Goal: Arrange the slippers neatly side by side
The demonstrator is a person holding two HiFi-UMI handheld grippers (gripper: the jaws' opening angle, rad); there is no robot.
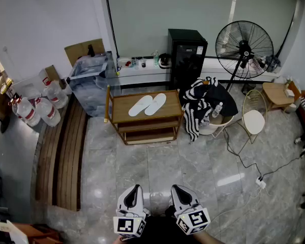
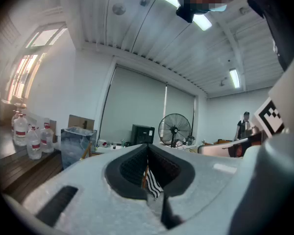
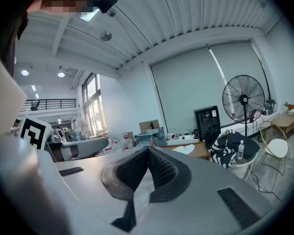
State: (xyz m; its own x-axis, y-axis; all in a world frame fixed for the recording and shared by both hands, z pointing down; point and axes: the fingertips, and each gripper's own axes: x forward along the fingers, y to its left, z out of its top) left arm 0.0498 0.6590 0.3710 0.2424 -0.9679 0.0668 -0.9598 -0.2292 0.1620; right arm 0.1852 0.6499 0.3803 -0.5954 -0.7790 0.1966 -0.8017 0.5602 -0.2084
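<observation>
two white slippers (image 1: 148,105) lie on the low wooden counter (image 1: 121,109) at the far side of the room, close beside each other and slanted the same way; whether they touch i cannot tell. both sets of tongs hang low in the foreground, well apart from that counter. the left tongs (image 1: 135,188) have their tips pressed together with nothing gripped, and the right tongs (image 1: 176,188) are likewise fully closed and empty.

what could go wrong, as i judge it: the slippers look thin and light, so a closed or badly aimed tip would likely push one along the smooth top instead of lifting it, knocking its neighbour askew or off the front edge. the tongs must open before they arrive. a cable (image 1: 244,159) trails across the floor to the right and could catch a foot if the approach drifts that way.

counted: two slippers, two tongs, one counter, one standing fan (image 1: 244,43), one wire chair (image 1: 254,117), one cable. the water jugs (image 1: 38,108) at the left are several; their exact number is unclear.
</observation>
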